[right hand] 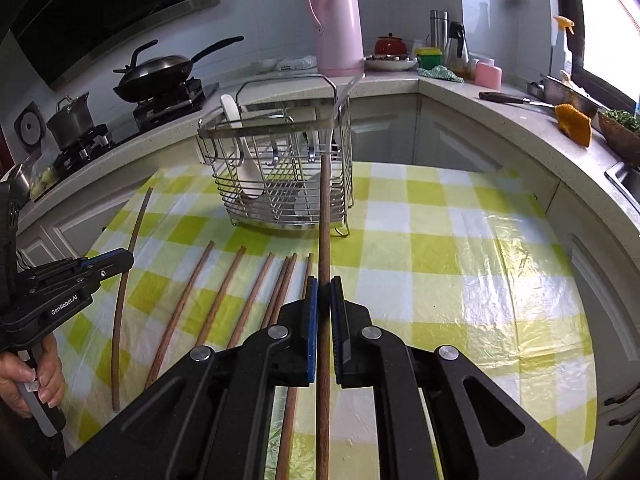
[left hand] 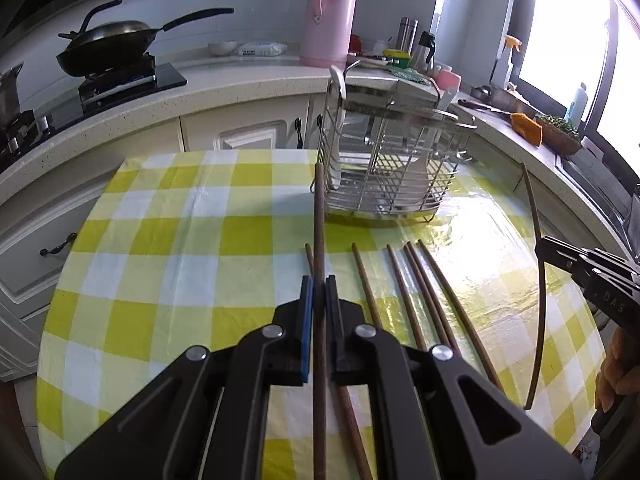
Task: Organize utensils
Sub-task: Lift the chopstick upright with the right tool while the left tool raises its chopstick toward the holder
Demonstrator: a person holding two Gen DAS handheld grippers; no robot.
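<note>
My left gripper (left hand: 319,280) is shut on a long brown wooden chopstick (left hand: 319,220), held above the yellow-checked tablecloth (left hand: 160,240) with its tip toward the wire utensil rack (left hand: 384,160). My right gripper (right hand: 324,280) is shut on a second chopstick (right hand: 325,220) that also points at the rack (right hand: 280,184). Each gripper shows in the other's view: the right gripper (left hand: 546,246) at the right edge, the left gripper (right hand: 120,260) at the left edge. Several loose chopsticks (left hand: 404,292) (right hand: 224,288) lie side by side on the cloth. A white spoon (right hand: 240,152) stands in the rack.
A pink thermos (left hand: 328,16) stands on the curved counter behind the rack. A wok (left hand: 108,46) sits on the stove at the left. A knife and an orange cloth (left hand: 526,128) lie on the counter at the right. A hand (right hand: 36,376) grips the left gripper's handle.
</note>
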